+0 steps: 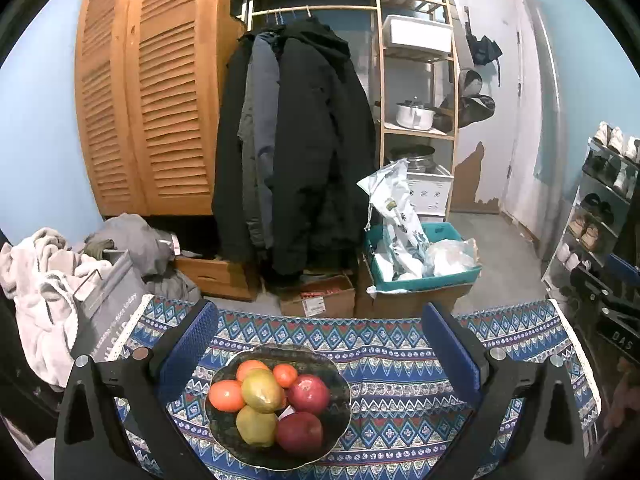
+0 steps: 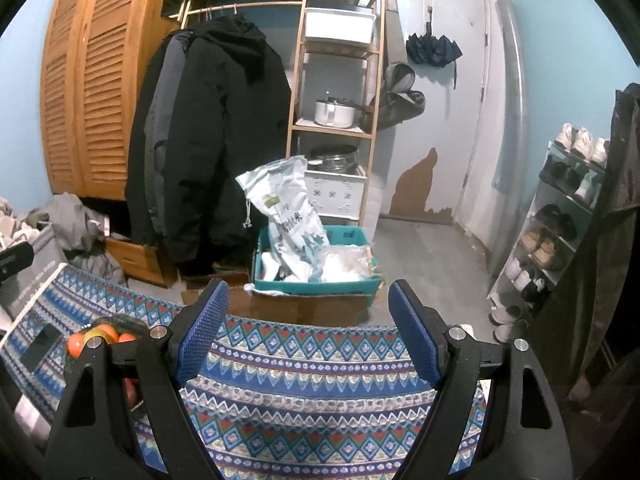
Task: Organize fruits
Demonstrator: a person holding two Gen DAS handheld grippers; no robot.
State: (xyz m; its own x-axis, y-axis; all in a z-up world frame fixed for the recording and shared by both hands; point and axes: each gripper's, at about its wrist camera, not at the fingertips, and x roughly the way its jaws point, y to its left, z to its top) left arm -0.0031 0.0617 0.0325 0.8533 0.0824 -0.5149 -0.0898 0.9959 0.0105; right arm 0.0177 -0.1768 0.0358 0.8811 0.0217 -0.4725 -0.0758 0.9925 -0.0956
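The dark bowl sits on the patterned cloth, holding 7 fruits piled together: 2 red apples, 2 yellow-green pears, and 3 oranges toward 10 and 12 o'clock. This fits fruit already gathered or fruit awaiting sorting. The left gripper hangs over the bowl, jaws spread wide and empty. The right gripper, equally released, faces bare cloth; the bowl lies at its 9 o'clock. Any grasp should straddle 1 fruit squarely, clear of its neighbours.
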